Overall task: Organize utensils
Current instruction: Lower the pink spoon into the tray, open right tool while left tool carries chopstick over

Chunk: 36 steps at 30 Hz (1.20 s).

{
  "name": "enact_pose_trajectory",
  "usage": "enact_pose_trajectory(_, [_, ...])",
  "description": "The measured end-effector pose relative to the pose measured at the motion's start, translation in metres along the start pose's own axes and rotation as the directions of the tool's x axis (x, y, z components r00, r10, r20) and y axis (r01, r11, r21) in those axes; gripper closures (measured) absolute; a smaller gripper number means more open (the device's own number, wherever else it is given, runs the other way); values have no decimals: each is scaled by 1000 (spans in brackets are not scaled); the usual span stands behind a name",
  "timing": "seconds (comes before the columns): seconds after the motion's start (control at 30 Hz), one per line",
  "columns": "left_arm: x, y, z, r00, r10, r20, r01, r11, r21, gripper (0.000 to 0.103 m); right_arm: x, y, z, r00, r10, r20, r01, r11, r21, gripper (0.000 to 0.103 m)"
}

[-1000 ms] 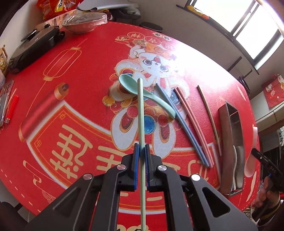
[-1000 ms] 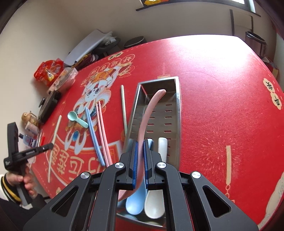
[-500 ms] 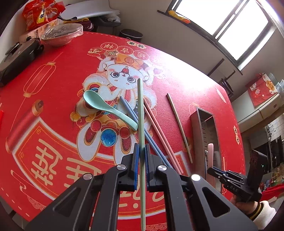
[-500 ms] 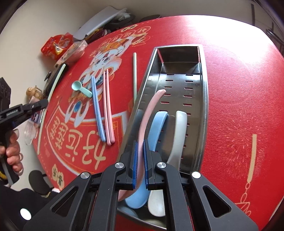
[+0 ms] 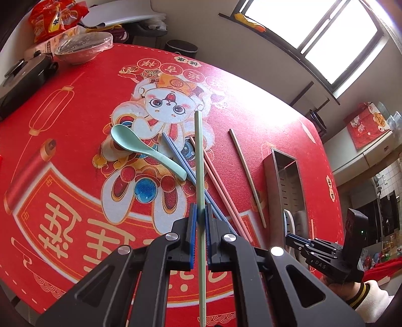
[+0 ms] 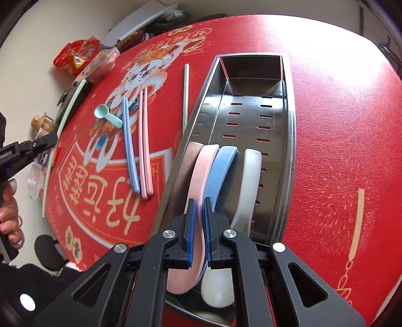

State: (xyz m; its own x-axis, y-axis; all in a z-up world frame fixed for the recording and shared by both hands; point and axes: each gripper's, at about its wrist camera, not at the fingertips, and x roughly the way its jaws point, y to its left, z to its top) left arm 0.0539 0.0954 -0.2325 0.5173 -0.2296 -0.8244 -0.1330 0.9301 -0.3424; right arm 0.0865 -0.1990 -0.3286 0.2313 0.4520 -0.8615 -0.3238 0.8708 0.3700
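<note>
My left gripper (image 5: 199, 216) is shut on a pale green chopstick (image 5: 198, 161) and holds it above the red table mat. Below it lie a mint green spoon (image 5: 140, 148), a pair of blue chopsticks (image 5: 181, 158), a pair of pink chopsticks (image 5: 221, 188) and a second single pale green chopstick (image 5: 247, 176). My right gripper (image 6: 198, 211) is shut on a pink spoon (image 6: 201, 173) lowered into the steel utensil tray (image 6: 289, 130), beside a blue spoon (image 6: 222, 168) and a white spoon (image 6: 247, 183). The left gripper with its chopstick shows in the right wrist view (image 6: 32, 147).
At the far table edge stand a covered bowl (image 5: 83, 46), snack bags (image 5: 55, 17) and a black flat appliance (image 5: 22, 78). The tray also shows in the left wrist view (image 5: 286, 181), with the right gripper (image 5: 296, 242) at its near end.
My right gripper has lowered the pink spoon into the tray beside the blue one. My left gripper has carried the green chopstick to the right, over the blue and pink chopsticks.
</note>
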Motion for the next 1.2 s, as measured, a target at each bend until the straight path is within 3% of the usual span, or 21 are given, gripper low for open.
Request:
enact_pose_trajectory(0.33, [2, -10, 0, 1000, -23, -15, 24, 1000, 15, 97, -23, -7, -3, 998, -28, 63, 25, 998, 57, 95])
enact_pose_trajectory(0.53, [11, -37, 2, 997, -65, -43, 67, 996, 62, 97, -46, -10, -2, 988, -105, 117, 95, 992, 86, 93])
enact_pose_trajectory(0.6, [16, -49, 2, 995, -84, -55, 88, 993, 76, 97, -53, -14, -2, 984, -120, 133, 107, 989, 101, 81])
enact_pose_trajectory(0.67, [22, -62, 1, 993, -98, -67, 103, 991, 86, 97, -61, -19, -3, 977, -145, 159, 127, 985, 118, 52])
enact_pose_trajectory(0.8, [35, -88, 1, 989, -118, -90, 128, 986, 104, 97, -75, -35, -4, 962, -200, 188, 172, 973, 155, 44])
enact_pose_trajectory(0.9, [47, -107, -1, 985, -133, -109, 144, 984, 107, 97, -84, -53, -5, 959, -196, 203, 155, 967, 202, 36])
enact_pose_trajectory(1.0, [61, -125, -5, 982, -141, -129, 155, 983, 102, 97, -89, -69, -8, 962, -187, 199, 139, 963, 233, 15])
enact_pose_trajectory(1.2, [93, -157, -14, 975, -145, -171, 159, 985, 73, 97, -97, -89, -15, 964, -178, 198, 131, 964, 231, 15])
